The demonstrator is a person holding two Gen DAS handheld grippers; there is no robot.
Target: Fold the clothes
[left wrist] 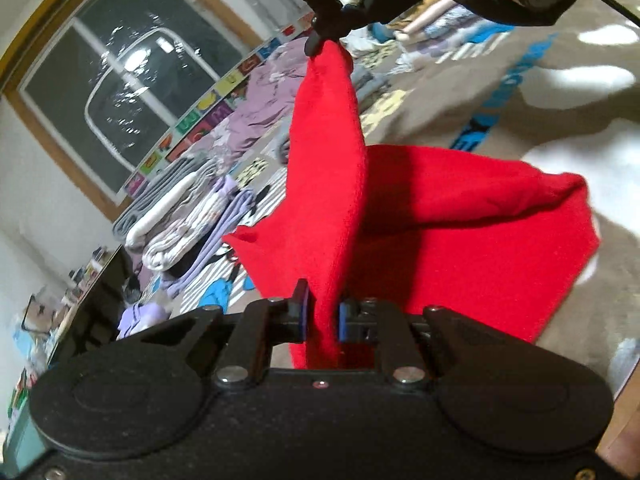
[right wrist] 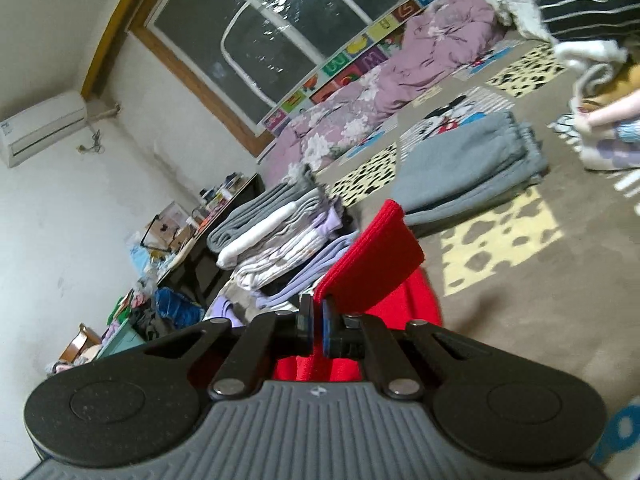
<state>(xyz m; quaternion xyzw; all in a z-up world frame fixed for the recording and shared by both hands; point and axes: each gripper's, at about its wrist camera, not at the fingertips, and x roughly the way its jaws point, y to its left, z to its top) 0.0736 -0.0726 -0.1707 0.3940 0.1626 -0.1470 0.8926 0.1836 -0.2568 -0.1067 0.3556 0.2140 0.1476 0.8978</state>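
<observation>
A red garment (left wrist: 440, 236) lies partly on the patterned carpet, with one edge lifted off it. My left gripper (left wrist: 323, 312) is shut on the near end of that lifted edge. My right gripper (left wrist: 320, 42) shows at the top of the left wrist view, shut on the far end of the same edge, so the cloth hangs stretched between the two. In the right wrist view my right gripper (right wrist: 318, 318) is shut on a ribbed red hem (right wrist: 372, 264) that sticks up past the fingers; more red cloth hangs below.
A stack of folded grey, white and lilac clothes (right wrist: 280, 240) stands to the left. Folded grey trousers (right wrist: 472, 172) lie on the carpet (right wrist: 540, 300) ahead. A pink quilt (right wrist: 400, 76) lies under the window. A pile of loose clothes (right wrist: 592, 40) sits at the right.
</observation>
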